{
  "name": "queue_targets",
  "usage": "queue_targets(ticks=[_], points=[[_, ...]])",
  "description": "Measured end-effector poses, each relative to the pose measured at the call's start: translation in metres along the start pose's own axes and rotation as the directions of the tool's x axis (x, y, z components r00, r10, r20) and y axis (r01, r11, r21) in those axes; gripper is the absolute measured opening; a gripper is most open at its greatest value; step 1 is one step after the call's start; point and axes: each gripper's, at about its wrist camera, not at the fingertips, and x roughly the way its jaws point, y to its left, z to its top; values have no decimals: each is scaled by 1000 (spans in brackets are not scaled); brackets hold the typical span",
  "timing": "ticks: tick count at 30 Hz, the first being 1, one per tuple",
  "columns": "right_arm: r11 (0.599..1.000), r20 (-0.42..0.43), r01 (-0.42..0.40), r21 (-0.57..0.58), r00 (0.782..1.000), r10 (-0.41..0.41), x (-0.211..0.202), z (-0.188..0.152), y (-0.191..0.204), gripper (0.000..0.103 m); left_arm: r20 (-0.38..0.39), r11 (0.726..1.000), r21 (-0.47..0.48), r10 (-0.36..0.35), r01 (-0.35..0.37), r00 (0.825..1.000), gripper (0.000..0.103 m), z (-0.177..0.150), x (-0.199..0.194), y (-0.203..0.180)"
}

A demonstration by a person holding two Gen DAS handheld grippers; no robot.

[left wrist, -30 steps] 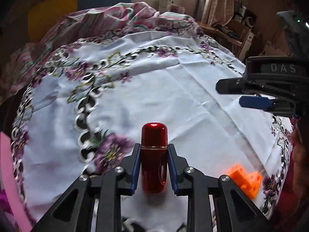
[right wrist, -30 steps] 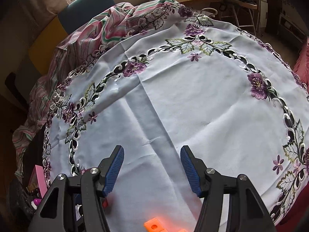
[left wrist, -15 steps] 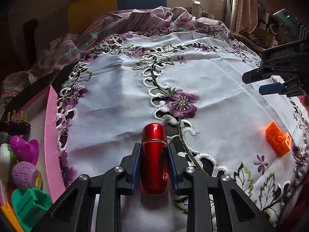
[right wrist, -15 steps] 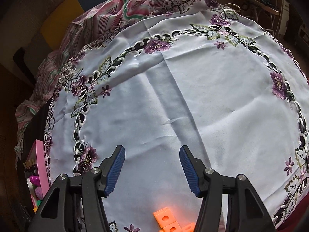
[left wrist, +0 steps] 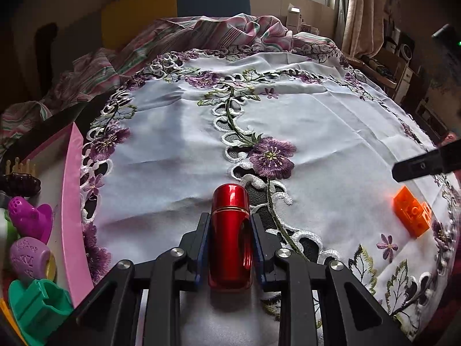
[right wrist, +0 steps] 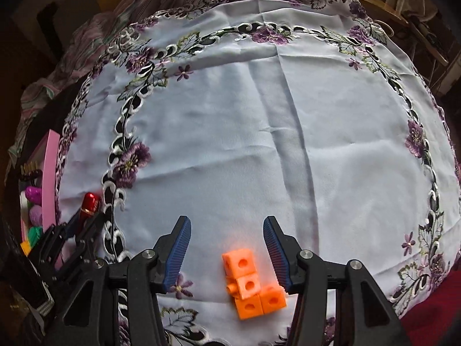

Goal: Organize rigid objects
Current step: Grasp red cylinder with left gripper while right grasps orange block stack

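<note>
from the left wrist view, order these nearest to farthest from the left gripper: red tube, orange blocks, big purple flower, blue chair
1. The red tube, clamped between the left gripper's fingers.
2. The big purple flower, just ahead, slightly right on the cloth.
3. The orange blocks, off to the right near the cloth's edge.
4. The blue chair, at the far end beyond the table.

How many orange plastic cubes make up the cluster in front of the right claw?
4, joined in one cluster on the white embroidered tablecloth: one farthest from the camera, one below it, two side by side nearest. More could be hidden underneath.
</note>
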Motion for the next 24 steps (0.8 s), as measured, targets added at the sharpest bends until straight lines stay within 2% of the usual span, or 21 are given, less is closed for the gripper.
queue_targets(ticks=[3,7,8,9,11,13,17,21,24], points=[[998,-49,40,-48,998,-42,0,-12,0,53,2,1000,-5,-2,2,1000,27,0,0,0],[996,-117,53,-66,991,-60,15,-22,0,53,4,1000,-13,-4,5,1000,27,0,0,1],[996,-126,50,-72,990,-59,20,-24,1,39,4,1000,-14,-6,6,1000,27,0,0,2],[994,-121,64,-88,990,-74,23,-25,4,26,4,1000,-16,-7,7,1000,27,0,0,2],[986,-89,94,-135,990,-107,23,-26,15,26,5,1000,-15,-6,6,1000,27,0,-1,2],[987,-51,67,-148,996,-76,18,-22,25,25,6,1000,-14,-5,5,1000,27,0,-1,2],[983,52,76,-164,996,-69,16,-9,44,26,6,1000,-14,-5,5,1000,27,-1,0,2],[991,65,53,-125,997,-45,39,-1,49,26,7,1000,-13,-4,4,1000,27,-1,-1,1],[986,87,71,-153,995,-58,43,2,57,26,9,1000,-8,3,-3,1000,27,-1,-1,-1]])
